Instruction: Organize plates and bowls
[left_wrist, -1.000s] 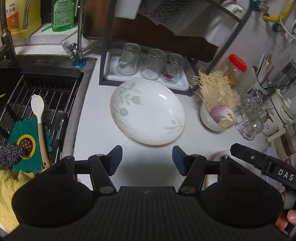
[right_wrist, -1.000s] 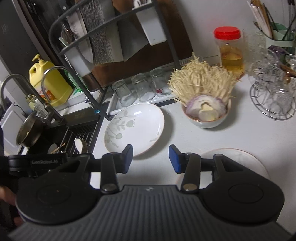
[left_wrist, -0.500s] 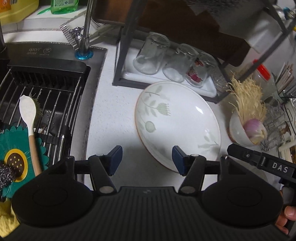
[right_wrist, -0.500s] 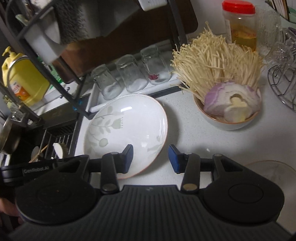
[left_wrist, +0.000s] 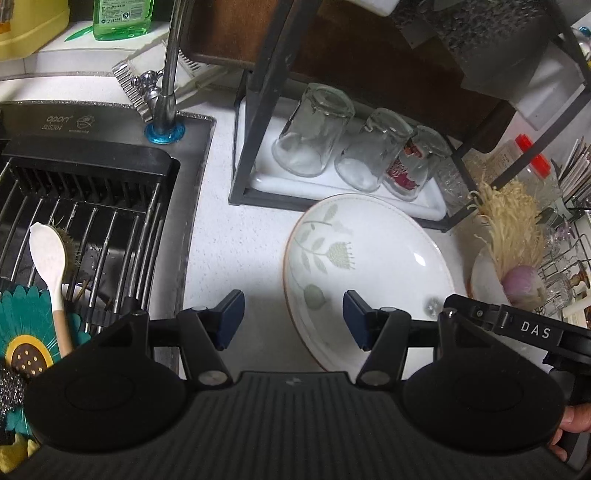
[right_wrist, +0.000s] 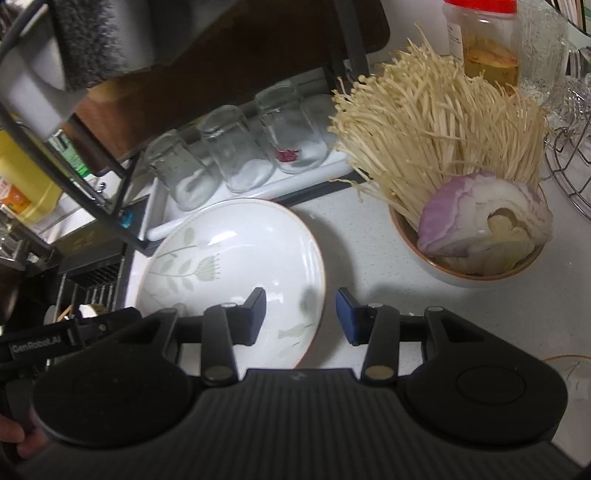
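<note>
Left wrist view: looks steeply down on the table from the sink (left_wrist: 92, 206) side, close above the plate (left_wrist: 369, 266). Right wrist view: looks down from the bowl (right_wrist: 469, 266) side, equally close, apparently tilted. Both views share the plate (right_wrist: 236, 254), the glasses (left_wrist: 314, 136) and the bowl.

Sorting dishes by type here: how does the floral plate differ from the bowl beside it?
The floral plate is wide and shallow; the bowl is narrower and deeper. The floral plate is empty, while the bowl holds enoki mushrooms and a cut onion. The floral plate bears a pale green leaf print; none shows on the bowl. Both are white with a thin brown rim and stand on the counter.
</note>
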